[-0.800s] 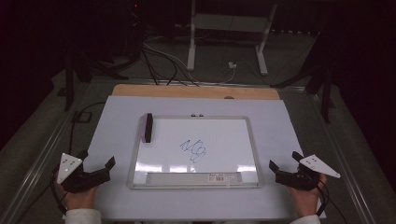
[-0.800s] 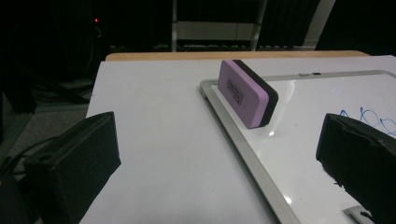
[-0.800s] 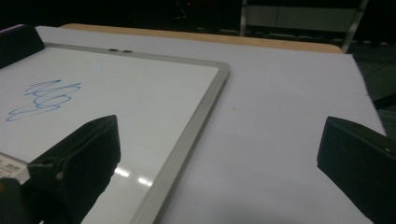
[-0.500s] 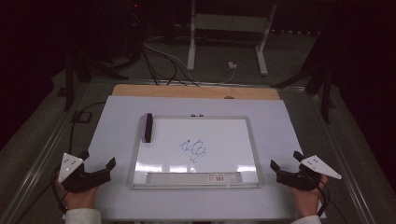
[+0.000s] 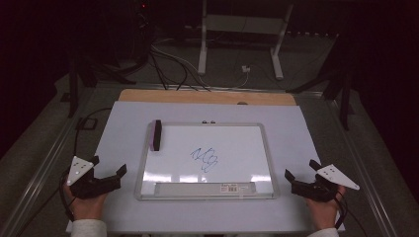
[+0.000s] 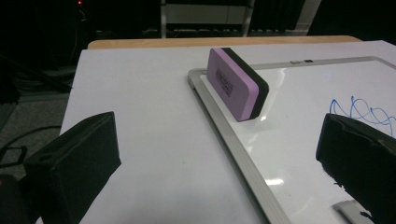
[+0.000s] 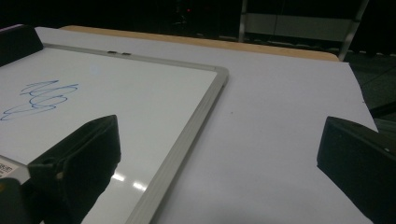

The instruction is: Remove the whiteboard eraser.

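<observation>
A framed whiteboard (image 5: 148,148) lies in the middle of the white table sheet, with a blue scribble (image 5: 205,159) near its centre. A purple and black eraser (image 5: 156,135) stands on edge at the board's far left corner; in the left gripper view the eraser (image 6: 237,84) is ahead of the jaws. My left gripper (image 5: 107,165) rests open at the board's near left, nothing between its jaws. My right gripper (image 5: 301,169) sits open at the board's near right, also with nothing in it. The scribble (image 7: 41,98) and the board's frame (image 7: 187,135) appear in the right gripper view.
The white sheet (image 5: 306,133) covers a wooden tabletop whose far edge (image 5: 207,97) shows. Beyond the table are cables (image 5: 173,64) on the floor and a white stand (image 5: 242,29). A strip with a barcode label (image 5: 232,187) runs along the board's near edge.
</observation>
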The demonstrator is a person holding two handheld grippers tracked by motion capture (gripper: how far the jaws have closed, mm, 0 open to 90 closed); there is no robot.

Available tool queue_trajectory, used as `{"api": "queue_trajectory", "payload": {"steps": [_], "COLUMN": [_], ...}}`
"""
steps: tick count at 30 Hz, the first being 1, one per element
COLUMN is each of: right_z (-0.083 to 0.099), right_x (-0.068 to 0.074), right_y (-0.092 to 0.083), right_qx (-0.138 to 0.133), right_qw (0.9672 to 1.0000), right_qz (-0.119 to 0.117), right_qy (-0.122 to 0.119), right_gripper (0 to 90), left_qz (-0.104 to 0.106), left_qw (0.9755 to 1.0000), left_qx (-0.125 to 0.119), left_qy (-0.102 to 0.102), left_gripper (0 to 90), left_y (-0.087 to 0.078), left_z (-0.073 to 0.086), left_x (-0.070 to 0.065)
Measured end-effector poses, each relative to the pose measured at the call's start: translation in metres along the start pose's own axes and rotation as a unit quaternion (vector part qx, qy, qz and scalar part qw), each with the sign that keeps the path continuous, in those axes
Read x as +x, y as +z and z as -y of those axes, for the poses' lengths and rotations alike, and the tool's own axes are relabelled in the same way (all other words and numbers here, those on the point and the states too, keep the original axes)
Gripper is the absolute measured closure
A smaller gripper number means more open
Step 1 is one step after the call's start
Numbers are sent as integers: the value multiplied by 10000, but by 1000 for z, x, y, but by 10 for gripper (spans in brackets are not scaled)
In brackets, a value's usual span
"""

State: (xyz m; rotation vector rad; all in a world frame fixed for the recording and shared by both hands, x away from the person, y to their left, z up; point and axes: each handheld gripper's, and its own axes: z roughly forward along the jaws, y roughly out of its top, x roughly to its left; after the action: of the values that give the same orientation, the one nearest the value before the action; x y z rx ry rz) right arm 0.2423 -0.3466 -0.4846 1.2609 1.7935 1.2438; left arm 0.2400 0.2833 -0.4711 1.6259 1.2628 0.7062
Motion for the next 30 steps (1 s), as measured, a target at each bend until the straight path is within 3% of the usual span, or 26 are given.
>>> {"api": "queue_trajectory", "payload": {"steps": [12,30], "right_z": [0,0], "right_x": [3,1], "right_y": [-2,-2], "right_qx": [-74,-54], "right_qw": [9999,10000], "right_qz": [13,44], "right_qy": [-93,23], "right_gripper": [3,3], "left_qz": [131,195], "left_qw": [9998,9996], "left_qx": [24,117], "left_qy": [177,169], "left_gripper": [5,5], "left_y": [16,44], "left_z": [-21,-39], "left_x": [-9,-11]}}
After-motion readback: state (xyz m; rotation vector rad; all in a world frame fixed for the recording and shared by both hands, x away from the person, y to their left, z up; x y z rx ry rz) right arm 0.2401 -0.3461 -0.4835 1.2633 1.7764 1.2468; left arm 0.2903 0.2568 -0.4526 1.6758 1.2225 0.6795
